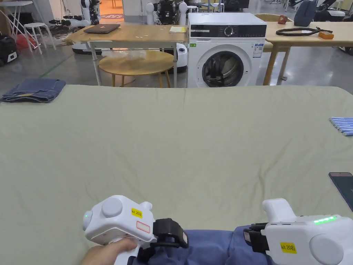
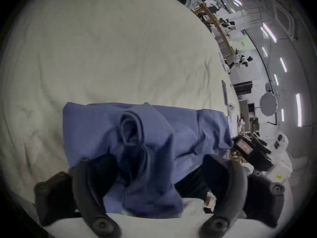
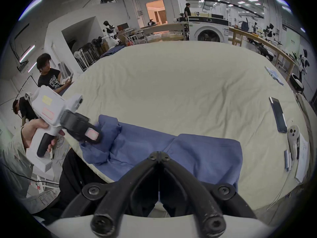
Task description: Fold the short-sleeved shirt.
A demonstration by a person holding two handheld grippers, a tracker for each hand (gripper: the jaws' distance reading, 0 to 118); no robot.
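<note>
The blue short-sleeved shirt (image 1: 207,246) lies crumpled at the near edge of the sheet-covered table (image 1: 172,145), partly hanging over it. My left gripper (image 1: 170,238) is at the shirt's left end. In the left gripper view its jaws stand wide apart, and a bunched ridge of shirt (image 2: 96,125) rises between them, around the left gripper (image 2: 152,162). My right gripper (image 1: 253,238) is at the shirt's right part. In the right gripper view the right gripper (image 3: 158,153) has its jaws closed together on a pinched fold of the shirt (image 3: 205,155).
Folded jeans (image 1: 34,90) lie at the far left corner. A dark phone (image 1: 343,188) and a row of blue tubes (image 1: 343,125) sit at the right edge. A washing machine (image 1: 225,50) and wooden tables stand beyond. A person (image 3: 49,76) is off the table's left side.
</note>
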